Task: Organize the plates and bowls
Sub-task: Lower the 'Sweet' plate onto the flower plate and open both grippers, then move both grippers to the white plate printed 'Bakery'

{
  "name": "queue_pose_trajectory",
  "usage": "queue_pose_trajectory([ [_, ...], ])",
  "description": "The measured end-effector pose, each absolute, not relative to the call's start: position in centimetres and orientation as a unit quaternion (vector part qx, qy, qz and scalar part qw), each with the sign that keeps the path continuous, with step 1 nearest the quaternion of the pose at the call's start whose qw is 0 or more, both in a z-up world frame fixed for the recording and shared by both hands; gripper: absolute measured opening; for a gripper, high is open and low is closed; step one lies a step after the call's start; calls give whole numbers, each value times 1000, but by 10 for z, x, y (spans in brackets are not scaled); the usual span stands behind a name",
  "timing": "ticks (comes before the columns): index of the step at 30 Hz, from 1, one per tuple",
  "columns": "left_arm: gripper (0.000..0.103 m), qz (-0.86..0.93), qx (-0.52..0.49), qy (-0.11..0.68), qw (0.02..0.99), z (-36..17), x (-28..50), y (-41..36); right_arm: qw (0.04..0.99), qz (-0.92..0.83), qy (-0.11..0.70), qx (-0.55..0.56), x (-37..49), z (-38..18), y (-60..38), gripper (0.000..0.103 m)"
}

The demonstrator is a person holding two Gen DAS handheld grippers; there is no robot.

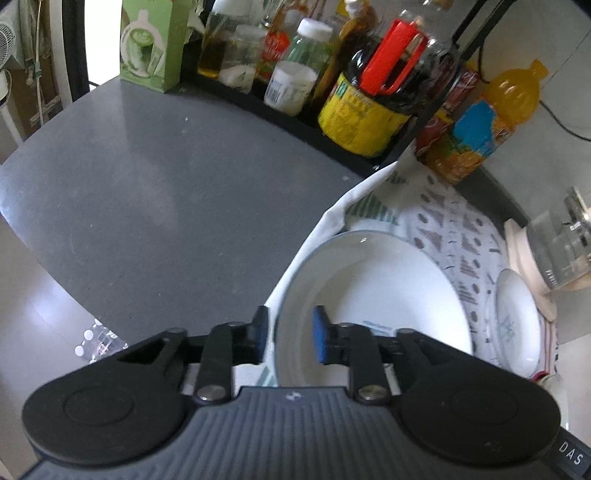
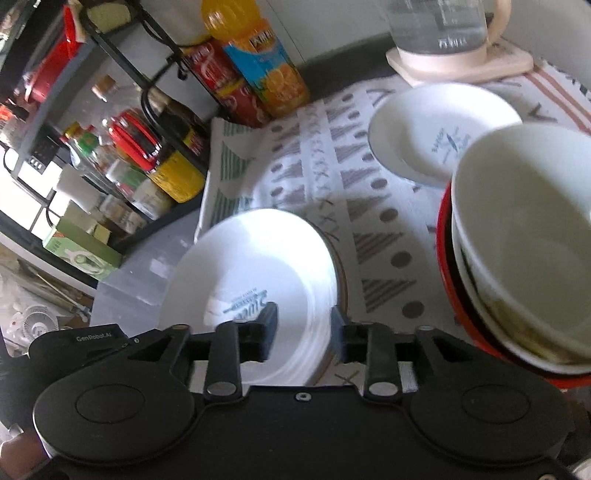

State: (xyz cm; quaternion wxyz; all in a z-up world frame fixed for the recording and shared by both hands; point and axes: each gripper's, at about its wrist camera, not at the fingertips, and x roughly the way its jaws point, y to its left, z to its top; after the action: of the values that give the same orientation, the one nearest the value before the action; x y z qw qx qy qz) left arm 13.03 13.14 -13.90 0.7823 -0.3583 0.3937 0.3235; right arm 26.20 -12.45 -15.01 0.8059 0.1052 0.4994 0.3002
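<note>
A large white plate [image 1: 376,291] lies on a patterned cloth [image 1: 450,229]. My left gripper [image 1: 290,338] is open, its jaws astride the plate's near left rim. In the right wrist view the same white plate [image 2: 255,266] tops a stack of plates, and my right gripper [image 2: 304,334] is open with its jaws astride the stack's near right rim. A small white dish [image 2: 439,133] sits further back; it also shows in the left wrist view [image 1: 515,321]. A white bowl [image 2: 524,236] rests nested in a red bowl [image 2: 448,280] at the right.
A black rack [image 1: 295,114] with bottles and jars lines the back of the grey counter [image 1: 147,192]. An orange juice bottle [image 2: 258,55] and red cans [image 2: 221,85] stand beside it. A glass kettle [image 2: 439,26] on a cream base stands at the back right.
</note>
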Motion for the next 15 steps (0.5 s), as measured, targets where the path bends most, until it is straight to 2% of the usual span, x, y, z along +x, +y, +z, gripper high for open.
queue_pose_trajectory([
  [1, 40, 325, -357, 390, 784, -135, 130, 130, 807, 304, 495, 105, 263, -147, -125, 45],
  [3, 51, 325, -354, 384, 788, -128, 132, 126, 811, 310, 485, 104, 264, -141, -126, 48],
  [7, 66, 314, -352, 376, 798, -113, 138, 119, 817, 318, 470, 109, 269, -127, -129, 58],
  [12, 76, 305, -346, 371, 806, -99, 147, 110, 821, 326, 455, 112, 278, -108, -134, 75],
  [15, 80, 297, -343, 369, 811, -92, 154, 105, 826, 328, 445, 111, 282, -98, -137, 82],
])
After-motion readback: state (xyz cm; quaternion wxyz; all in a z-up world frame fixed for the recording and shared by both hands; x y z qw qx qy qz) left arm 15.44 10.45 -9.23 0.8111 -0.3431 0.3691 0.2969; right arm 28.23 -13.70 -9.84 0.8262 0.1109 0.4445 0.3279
